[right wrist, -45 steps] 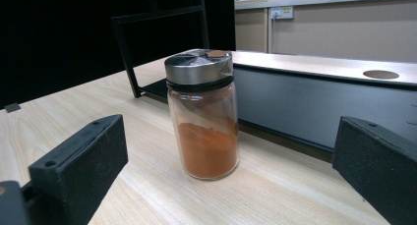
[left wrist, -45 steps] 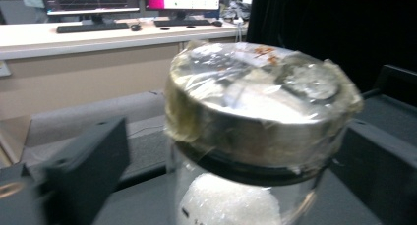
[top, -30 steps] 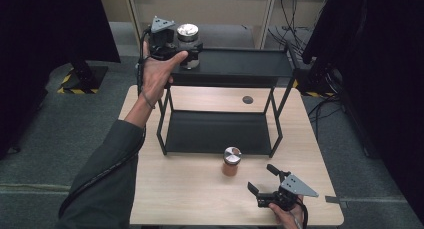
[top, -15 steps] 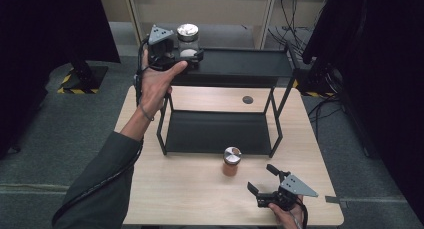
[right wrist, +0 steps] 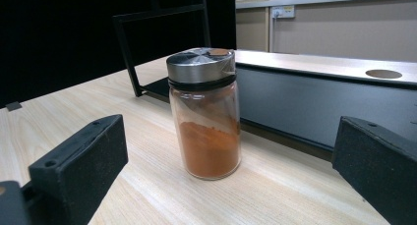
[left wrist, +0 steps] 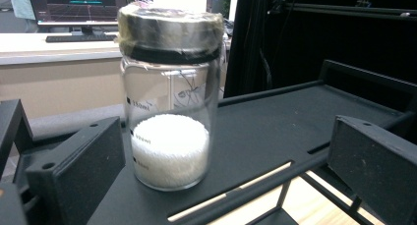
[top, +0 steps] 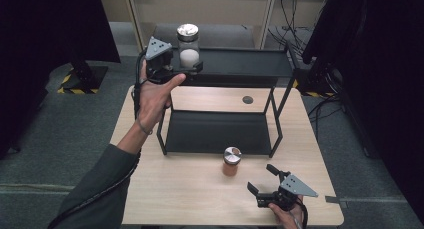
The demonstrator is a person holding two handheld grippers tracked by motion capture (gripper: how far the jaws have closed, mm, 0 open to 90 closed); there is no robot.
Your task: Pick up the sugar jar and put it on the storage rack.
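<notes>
A glass jar of white granules (top: pixel 188 48) with a metal lid stands upright on the left end of a black rack's top shelf (top: pixel 245 64). My left gripper (top: pixel 183 64) is open at that shelf's edge. In the left gripper view the white-granule jar (left wrist: pixel 169 117) stands just beyond the open left gripper (left wrist: pixel 223 158), nearer its left jaw and touching neither. A smaller glass jar of orange powder (top: pixel 231 161) stands on the wooden table (top: pixel 165 194) in front of the rack. My right gripper (top: pixel 262 178) lies open near the table's front edge, facing the orange jar (right wrist: pixel 206 112), which it does not touch.
The rack's lower shelf (top: pixel 215 131) is bare, with thin black legs (top: pixel 276 134) at its corners. A round hole (top: pixel 247 99) sits in the table behind the rack. Black curtains and cables stand to the right of the table.
The left gripper has drawn back toward the person from the white-granule jar, which stays on the top shelf. The right gripper and the orange jar have not moved.
</notes>
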